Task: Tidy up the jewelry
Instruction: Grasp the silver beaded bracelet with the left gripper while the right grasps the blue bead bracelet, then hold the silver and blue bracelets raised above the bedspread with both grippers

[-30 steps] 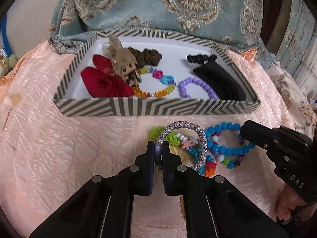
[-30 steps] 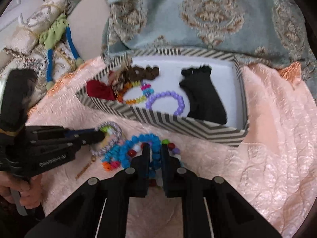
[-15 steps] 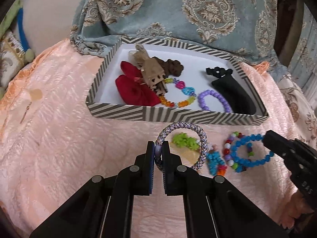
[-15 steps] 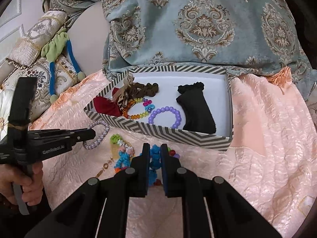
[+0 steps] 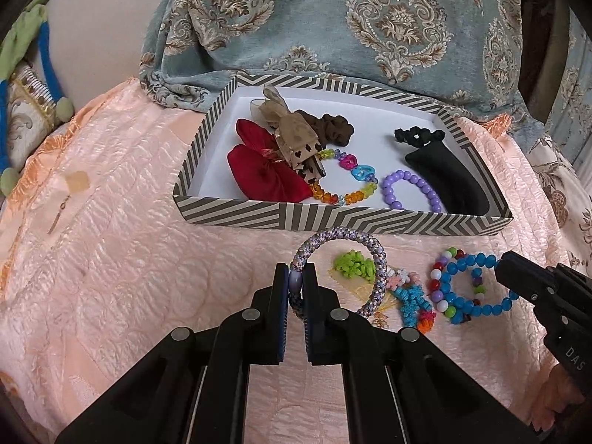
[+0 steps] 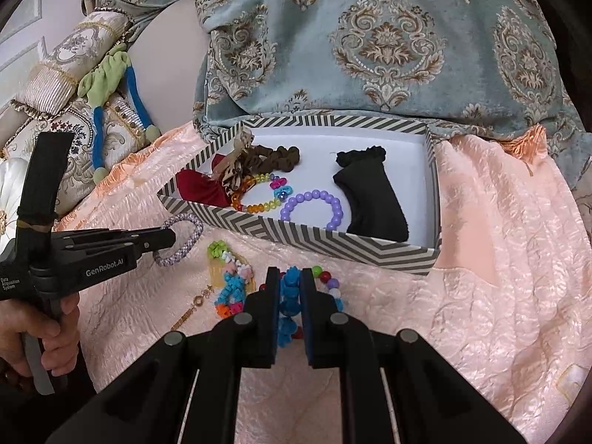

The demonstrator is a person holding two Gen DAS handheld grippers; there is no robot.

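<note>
Step in hand: carrying loose bracelets to the grey-and-white chevron-striped cardboard box point(image 5: 344, 220); both are gripped and neither is in the box yet
Left gripper point(image 5: 295, 288): clenched on the lilac-and-silver braided rope bracelet point(image 5: 370, 244), which stands up as a ring in front of the box's near wall
Right gripper point(image 6: 288, 292): clamped on the bright blue beaded bracelet point(image 6: 290, 288), held just short of the box's near wall (seen from the left wrist view, the blue ring hangs from its tip)
Left on the cloth: a lime-green bead cluster point(image 5: 353, 264), a turquoise, pink and orange bead bracelet point(image 5: 410, 298) and a multicoloured round-bead bracelet point(image 5: 438, 288), all lying close together on the peach quilted satin spread point(image 5: 111, 259)
Already in the box: a red fabric bow point(image 5: 259, 170), a purple round-bead bracelet point(image 5: 410, 188), a black fabric pouch point(image 5: 444, 177), among others
Next move: I judge each gripper must rise over the near wall, go forward and open above white floor
Edges: the near wall is the one to clear; a dangling ring could catch on its rim
Open room: bare floor shows at the box's back, between the brown scrunchie point(image 5: 329, 129) and the pouch, and along its left side
</note>
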